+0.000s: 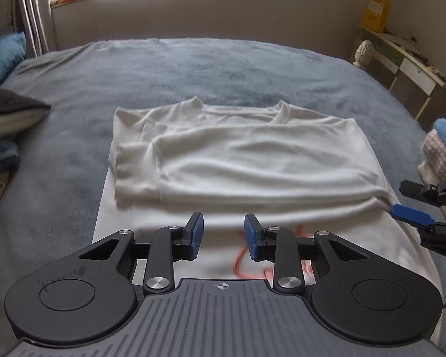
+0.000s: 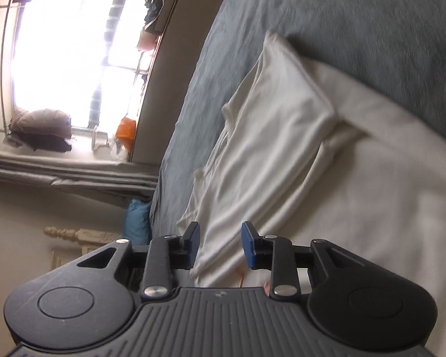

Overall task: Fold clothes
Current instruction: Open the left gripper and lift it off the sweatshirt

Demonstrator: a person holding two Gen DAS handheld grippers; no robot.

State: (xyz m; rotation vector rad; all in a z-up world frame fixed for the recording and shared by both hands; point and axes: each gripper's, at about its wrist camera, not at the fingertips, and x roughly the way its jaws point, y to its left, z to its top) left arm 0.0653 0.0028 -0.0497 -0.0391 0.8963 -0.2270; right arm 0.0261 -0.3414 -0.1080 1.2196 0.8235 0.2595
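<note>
Your left claw and right claw both gape empty over the half-folded white shirt, mid-bed.

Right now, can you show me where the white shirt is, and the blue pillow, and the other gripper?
white shirt [image 1: 252,160]: left wrist view, on its folded-over body.
blue pillow [image 1: 3,56]: left wrist view, on its front face, far left.
right gripper [image 1: 413,205]: left wrist view, between its fingertips, by the shirt's right edge.
</note>
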